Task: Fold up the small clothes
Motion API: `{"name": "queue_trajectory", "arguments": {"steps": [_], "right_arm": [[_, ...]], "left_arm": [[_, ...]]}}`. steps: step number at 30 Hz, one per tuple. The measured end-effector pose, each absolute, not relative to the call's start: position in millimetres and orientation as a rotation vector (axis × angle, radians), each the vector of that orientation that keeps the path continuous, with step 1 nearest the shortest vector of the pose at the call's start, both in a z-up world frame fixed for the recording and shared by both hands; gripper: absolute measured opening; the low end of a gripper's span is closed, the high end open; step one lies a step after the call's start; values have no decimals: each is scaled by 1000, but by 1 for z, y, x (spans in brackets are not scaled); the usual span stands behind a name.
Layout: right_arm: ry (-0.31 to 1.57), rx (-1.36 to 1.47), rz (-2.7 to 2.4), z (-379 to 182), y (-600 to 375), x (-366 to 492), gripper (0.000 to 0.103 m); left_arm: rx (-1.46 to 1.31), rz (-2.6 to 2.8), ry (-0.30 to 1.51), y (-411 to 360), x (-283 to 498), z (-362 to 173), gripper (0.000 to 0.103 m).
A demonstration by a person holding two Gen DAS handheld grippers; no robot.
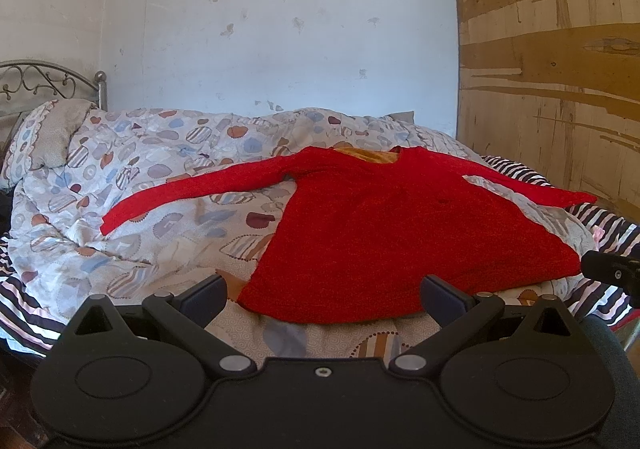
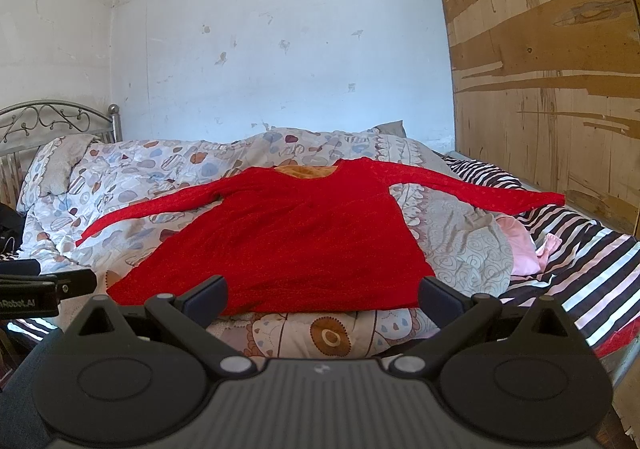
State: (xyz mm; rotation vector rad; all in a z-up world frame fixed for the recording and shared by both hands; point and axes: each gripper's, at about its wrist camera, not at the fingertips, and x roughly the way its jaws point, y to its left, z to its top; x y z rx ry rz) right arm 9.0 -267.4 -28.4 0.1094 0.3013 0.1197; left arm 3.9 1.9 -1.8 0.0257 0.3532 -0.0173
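A red long-sleeved top [image 1: 380, 233] lies spread flat on the patterned quilt, both sleeves stretched out to the sides, with an orange lining at the neck. It also shows in the right wrist view [image 2: 288, 241]. My left gripper [image 1: 324, 295] is open and empty just in front of the top's near hem. My right gripper [image 2: 322, 295] is open and empty, also just before the hem. The left gripper shows at the left edge of the right wrist view [image 2: 44, 285], and part of the right gripper at the right edge of the left wrist view [image 1: 610, 269].
The patterned quilt [image 1: 140, 185] covers the bed over a striped sheet [image 2: 600, 261]. A pink cloth [image 2: 520, 245] lies right of the top. A metal headboard [image 2: 52, 121] and pillow [image 1: 52, 137] are at the left. A wooden panel [image 2: 552, 89] stands at the right, a white wall behind.
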Motion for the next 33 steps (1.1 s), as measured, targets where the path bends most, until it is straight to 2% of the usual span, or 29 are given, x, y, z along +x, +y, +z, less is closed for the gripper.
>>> {"name": "queue_trajectory", "arguments": {"steps": [19, 33], "right_arm": [[327, 114, 132, -37, -265, 17, 103], [485, 191, 126, -33, -277, 66, 103]], "left_arm": [[39, -7, 390, 7, 15, -16, 102], [31, -20, 545, 4, 61, -17, 102]]}}
